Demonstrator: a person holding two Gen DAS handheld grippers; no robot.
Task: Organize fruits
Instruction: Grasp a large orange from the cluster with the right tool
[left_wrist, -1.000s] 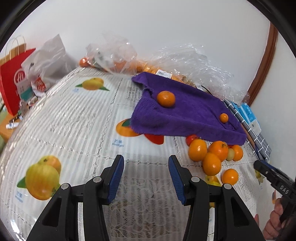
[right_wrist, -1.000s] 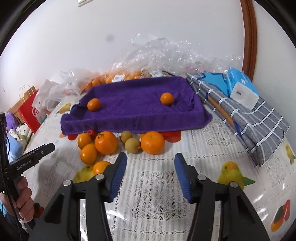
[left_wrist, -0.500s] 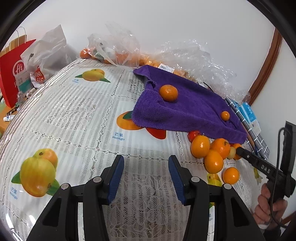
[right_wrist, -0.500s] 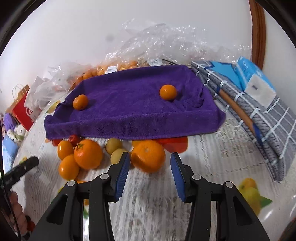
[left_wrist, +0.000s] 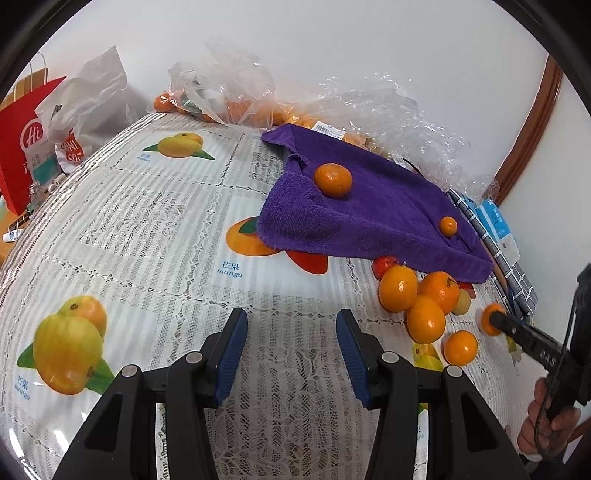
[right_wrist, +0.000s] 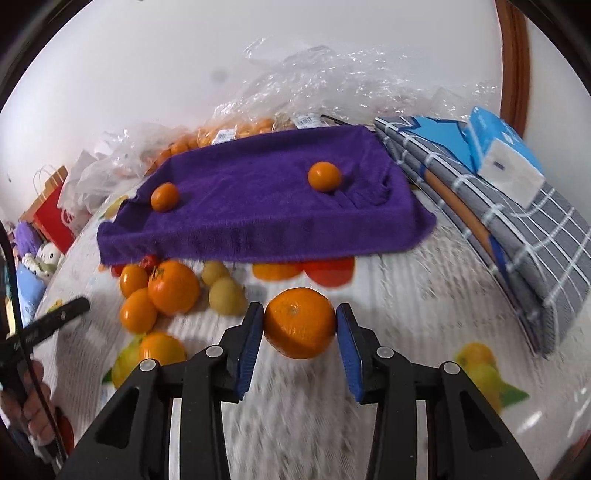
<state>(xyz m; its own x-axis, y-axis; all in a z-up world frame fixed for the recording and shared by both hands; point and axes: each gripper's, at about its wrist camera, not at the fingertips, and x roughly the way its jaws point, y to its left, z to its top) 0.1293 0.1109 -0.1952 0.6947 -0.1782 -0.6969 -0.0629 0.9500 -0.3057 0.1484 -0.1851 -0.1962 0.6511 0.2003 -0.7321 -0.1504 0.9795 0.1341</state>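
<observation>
Where blue pads meet, orange (right_wrist: 299, 323), right hand-held gripper (right_wrist: 300, 320)

bright, even light | fisheye edge bending, dark corners | right wrist view motion-blurred

The right gripper (right_wrist: 299, 326) has moved in from well back on the table toward the loose fruit and now has the big orange (right_wrist: 300, 323) between its blue pads, both touching it. A moment ago that orange lay free, just near of the purple towel (right_wrist: 258, 199), ahead of open fingers.
</observation>
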